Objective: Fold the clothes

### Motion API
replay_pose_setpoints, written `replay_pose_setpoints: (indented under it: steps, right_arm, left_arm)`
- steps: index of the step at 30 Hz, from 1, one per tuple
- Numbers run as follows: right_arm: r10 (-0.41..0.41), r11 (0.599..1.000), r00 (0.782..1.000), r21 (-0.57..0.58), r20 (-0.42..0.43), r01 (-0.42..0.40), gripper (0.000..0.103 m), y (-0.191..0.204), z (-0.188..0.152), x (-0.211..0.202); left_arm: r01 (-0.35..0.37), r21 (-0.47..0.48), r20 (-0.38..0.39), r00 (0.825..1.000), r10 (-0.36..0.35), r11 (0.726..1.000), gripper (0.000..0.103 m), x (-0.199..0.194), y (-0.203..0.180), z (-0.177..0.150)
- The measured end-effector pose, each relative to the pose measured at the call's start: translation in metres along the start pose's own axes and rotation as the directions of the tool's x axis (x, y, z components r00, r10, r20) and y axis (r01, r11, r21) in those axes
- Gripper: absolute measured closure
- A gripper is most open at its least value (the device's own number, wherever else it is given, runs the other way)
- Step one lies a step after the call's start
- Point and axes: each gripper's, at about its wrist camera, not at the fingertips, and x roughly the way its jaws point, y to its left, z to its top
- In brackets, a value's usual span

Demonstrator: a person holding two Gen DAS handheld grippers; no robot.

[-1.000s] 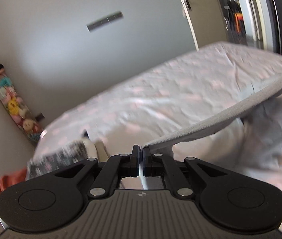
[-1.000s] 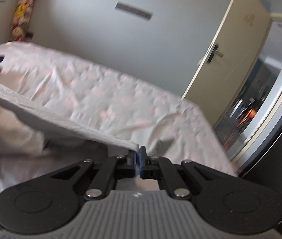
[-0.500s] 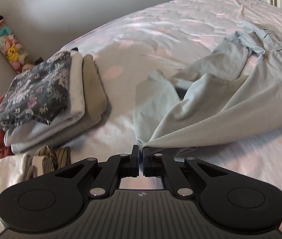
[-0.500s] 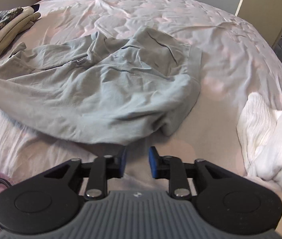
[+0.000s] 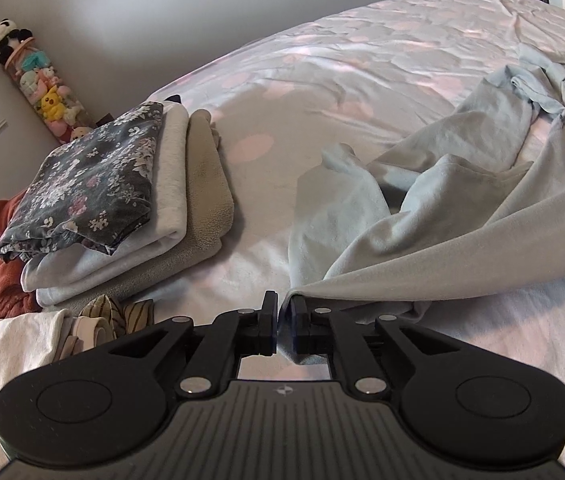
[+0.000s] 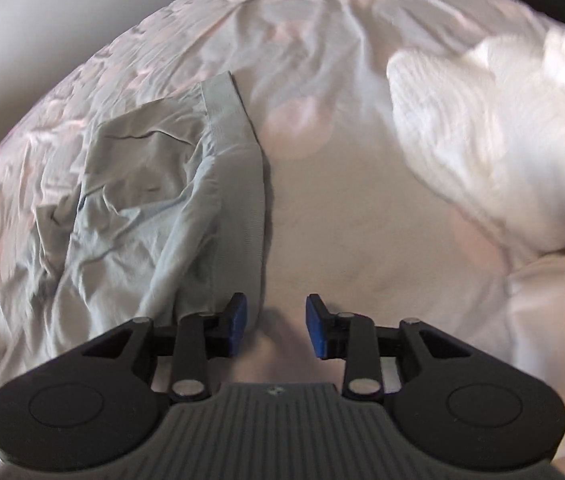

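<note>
We have the pale grey-blue jersey garment (image 5: 462, 216) dropped rumpled on the pink-spotted bed sheet (image 5: 322, 64), right of the neat stack of folded clothes (image 5: 122, 200). Left tongs (image 5: 281, 322) are just starting to part; a corner of the garment lies against the right pad, a thin gap shows, so no firm pinch by our read. Right tongs (image 6: 275, 326) are apart and opening wider, nothing between them, only bare sheet; the garment's ribbed hem band (image 6: 242, 184) lies just beside the left pad. A white fluffy bundle (image 6: 502, 128) sits off to the right. Fabric looks thin, light, limp, and likely stretchy; it will sag and bunch, not hold shape. Best grabs we judge: the ribbed hem corners, since the thicker band slips less.
</note>
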Motion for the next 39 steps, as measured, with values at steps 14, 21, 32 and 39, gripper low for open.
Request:
replay_pose_setpoints:
  steps: [14, 21, 32, 39]
  right_arm:
    - [-0.195, 0.972, 0.981, -0.128, 0.02, 0.196, 0.072, 0.088, -0.014, 0.035]
    - [-0.25, 0.948, 0.964, -0.183, 0.088, 0.262, 0.103, 0.099, -0.013, 0.013]
    - [-0.174, 0.982, 0.978, -0.054, 0.112, 0.181, 0.098, 0.061, 0.002, -0.028]
    - [-0.091, 0.994, 0.991, -0.045, 0.099, 0.096, 0.072, 0.062, -0.011, -0.02]
  left_arm:
    - [0.042, -0.036, -0.003, 0.999, -0.042, 0.998, 0.095, 0.005, 0.006, -0.006]
    - [0.06, -0.057, 0.018, 0.998, -0.059, 0.997, 0.095, 0.0, 0.01, -0.008]
    - [0.066, -0.053, 0.019, 0.998, -0.065, 0.996, 0.095, 0.0, 0.01, -0.008]
    - [0.068, -0.048, 0.011, 0.998, -0.067, 0.997, 0.095, 0.002, 0.01, -0.008]
